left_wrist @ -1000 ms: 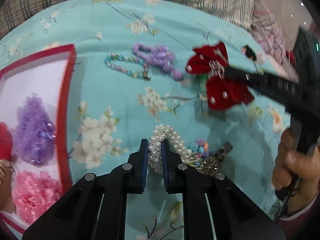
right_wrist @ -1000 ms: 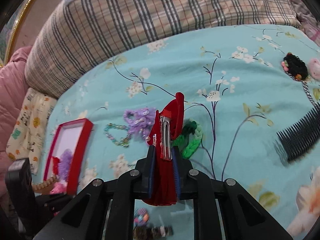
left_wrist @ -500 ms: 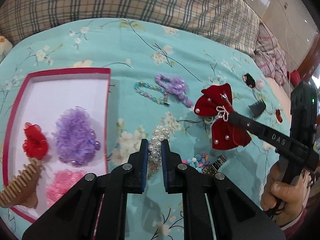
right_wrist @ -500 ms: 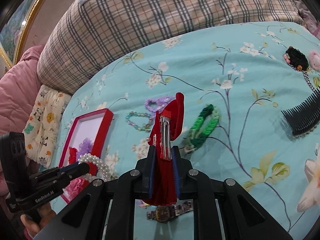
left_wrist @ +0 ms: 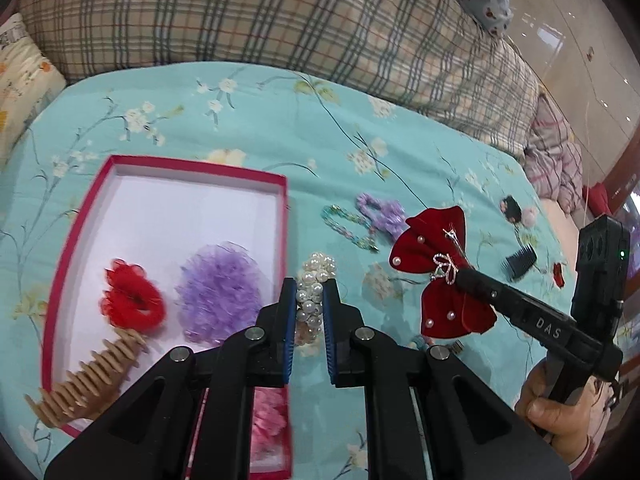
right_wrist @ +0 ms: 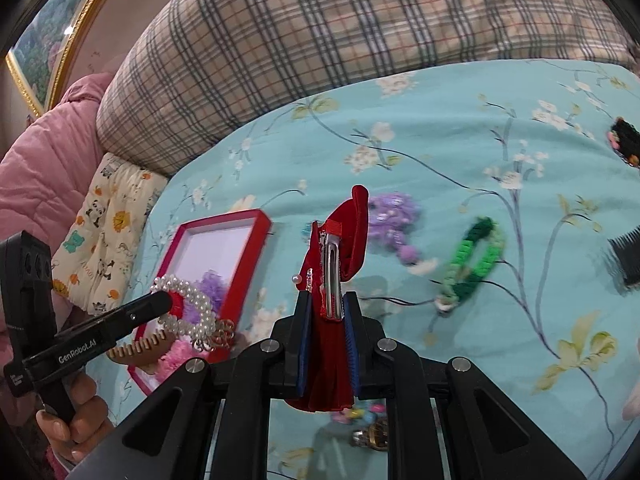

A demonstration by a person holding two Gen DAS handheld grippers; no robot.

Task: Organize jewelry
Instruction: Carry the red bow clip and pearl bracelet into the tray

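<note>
Left wrist view: the left tongs are clamping a pearl bracelet between their blue pads, holding it in the air just beside the right wall of the red box, which is lying on the bed's turquoise flowered bedspread. Inside the box are lying a red scrunchie, a purple scrunchie, a tan comb and a pink scrunchie. The right tongs are gripping a red velvet bow clip, its metal clasp facing the right wrist camera, and are holding it above the bedspread to the right of the box. On the bedspread beyond are lying a purple hair tie, a teal bead bracelet, a green braided bracelet and a black comb. A plaid pillow is sitting behind.
</note>
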